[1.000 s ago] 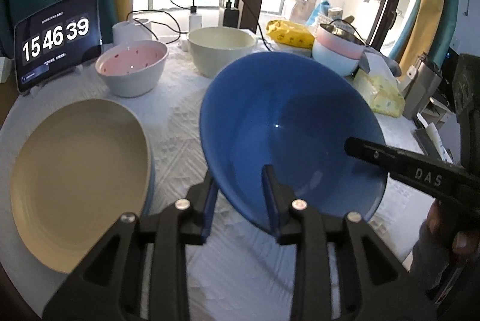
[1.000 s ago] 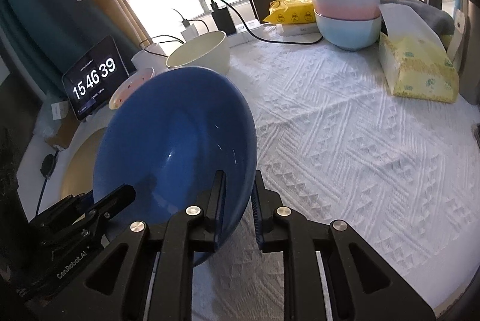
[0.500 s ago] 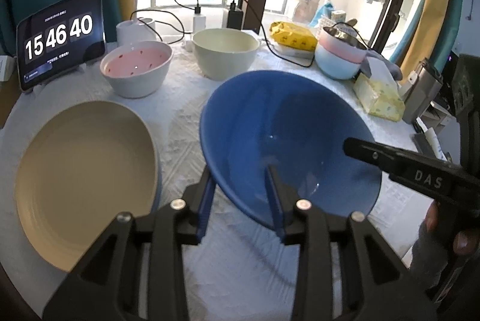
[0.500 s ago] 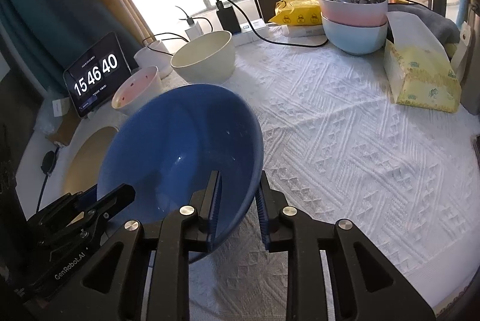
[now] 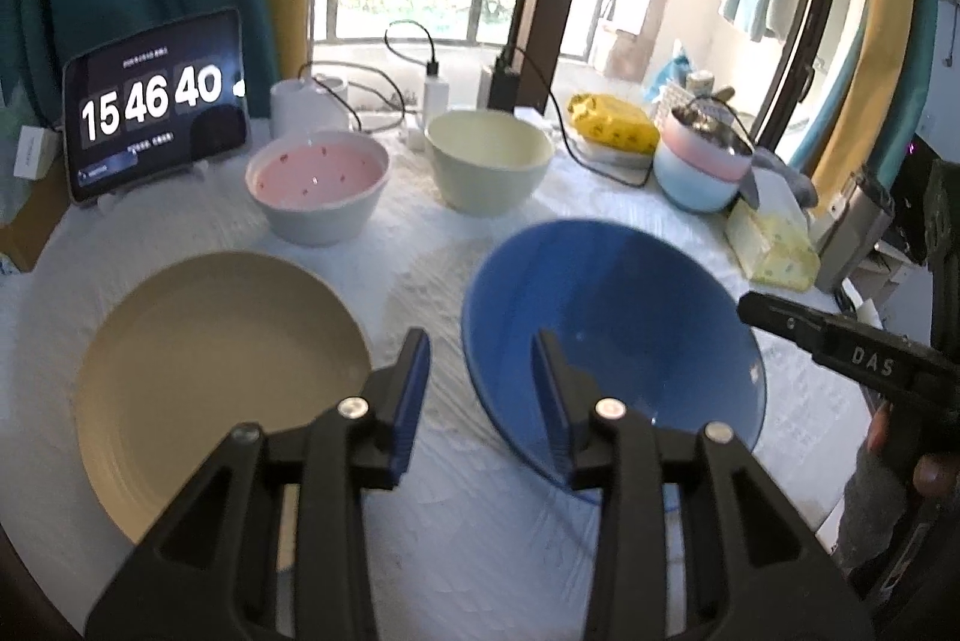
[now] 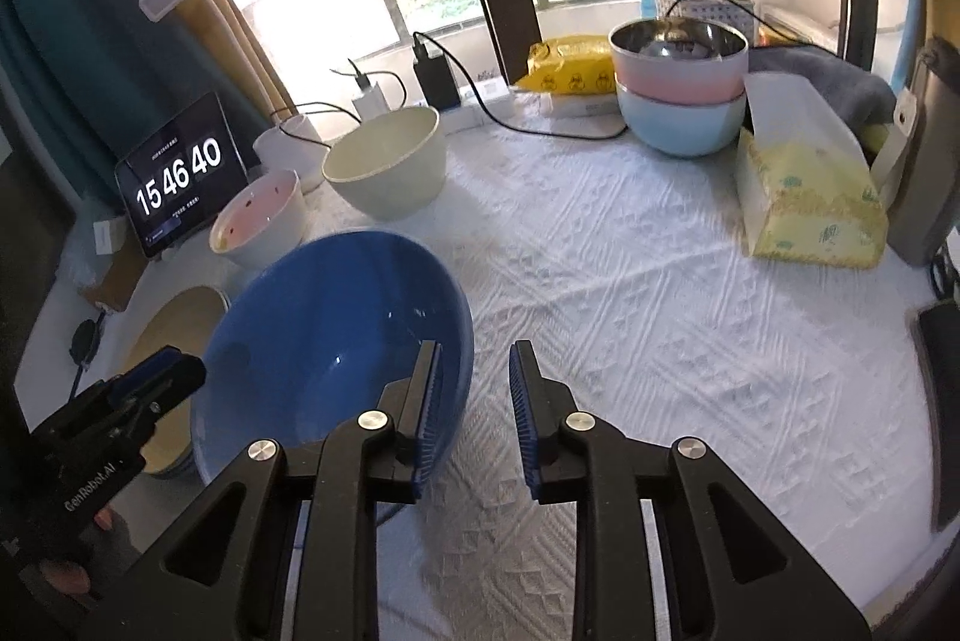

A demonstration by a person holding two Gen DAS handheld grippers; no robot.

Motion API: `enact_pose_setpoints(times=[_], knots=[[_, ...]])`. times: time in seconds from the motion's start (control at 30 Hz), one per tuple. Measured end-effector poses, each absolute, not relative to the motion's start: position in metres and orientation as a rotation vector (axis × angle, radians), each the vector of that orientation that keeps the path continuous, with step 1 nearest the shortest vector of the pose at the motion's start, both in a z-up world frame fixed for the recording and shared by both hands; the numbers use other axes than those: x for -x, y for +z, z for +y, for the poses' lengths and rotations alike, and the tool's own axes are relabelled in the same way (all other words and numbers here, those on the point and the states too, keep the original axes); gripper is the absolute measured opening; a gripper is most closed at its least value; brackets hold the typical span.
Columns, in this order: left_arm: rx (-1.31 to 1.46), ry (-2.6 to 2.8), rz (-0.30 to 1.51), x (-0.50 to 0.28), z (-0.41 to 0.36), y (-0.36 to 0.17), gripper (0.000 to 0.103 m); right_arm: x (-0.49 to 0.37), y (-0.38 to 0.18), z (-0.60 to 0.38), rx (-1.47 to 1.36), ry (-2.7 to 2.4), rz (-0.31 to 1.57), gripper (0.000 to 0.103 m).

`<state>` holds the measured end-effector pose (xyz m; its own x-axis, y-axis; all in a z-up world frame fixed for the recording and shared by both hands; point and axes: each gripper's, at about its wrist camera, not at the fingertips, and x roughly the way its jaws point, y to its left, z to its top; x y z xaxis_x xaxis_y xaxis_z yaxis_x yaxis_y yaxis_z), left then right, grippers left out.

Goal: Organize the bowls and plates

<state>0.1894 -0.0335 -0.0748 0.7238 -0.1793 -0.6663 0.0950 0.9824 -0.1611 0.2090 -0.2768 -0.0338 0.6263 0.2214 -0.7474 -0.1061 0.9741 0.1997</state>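
A blue bowl [image 5: 612,335] [image 6: 336,341] rests on the white tablecloth [image 6: 660,311]. My left gripper [image 5: 480,335] straddles its near left rim, one finger inside and one outside; its jaws are opening and the pads stand off the wall. My right gripper [image 6: 475,347] straddles the bowl's right rim, also open, with a gap at the outer pad. A tan plate [image 5: 222,389] lies left of the bowl. Behind stand a pink-lined bowl [image 5: 318,179], a cream bowl [image 5: 486,161] and a stack of pink and light-blue bowls [image 5: 702,161].
A tablet clock [image 5: 156,101] leans at the back left, with chargers and cables along the window. A yellow tissue pack [image 6: 810,203] and a grey box stand at the right edge. The cloth right of the blue bowl is bare.
Both grippers have widened off the blue bowl's rim and drawn back and upward. The bowl, held tilted before, now sits on the cloth.
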Motion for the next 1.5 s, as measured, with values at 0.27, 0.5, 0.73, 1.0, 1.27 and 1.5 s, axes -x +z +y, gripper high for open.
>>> enact_pose_setpoints(times=[0.27,0.5,0.73,1.0,1.27,1.5], knots=[[0.118,-0.142,0.685,-0.202,-0.027,-0.049,0.045,-0.220,-0.014,-0.270,-0.114,0.224,0.822,0.035],[0.107,-0.143,0.654,-0.216,-0.031,-0.031,0.046,-0.237,0.004,-0.264,-0.070,0.239,0.787,0.036],[0.107,-0.144,0.643,-0.232,-0.034,-0.020,0.046,-0.255,0.019,-0.260,-0.029,0.249,0.747,0.036],[0.122,-0.154,0.650,-0.255,-0.031,-0.009,0.046,-0.278,0.029,-0.262,-0.020,0.255,0.728,0.036],[0.120,-0.157,0.614,-0.274,-0.032,0.014,0.046,-0.299,0.040,-0.266,-0.043,0.274,0.714,0.036],[0.133,-0.139,0.618,-0.301,-0.030,0.022,0.046,-0.322,0.046,-0.267,-0.056,0.284,0.717,0.036]])
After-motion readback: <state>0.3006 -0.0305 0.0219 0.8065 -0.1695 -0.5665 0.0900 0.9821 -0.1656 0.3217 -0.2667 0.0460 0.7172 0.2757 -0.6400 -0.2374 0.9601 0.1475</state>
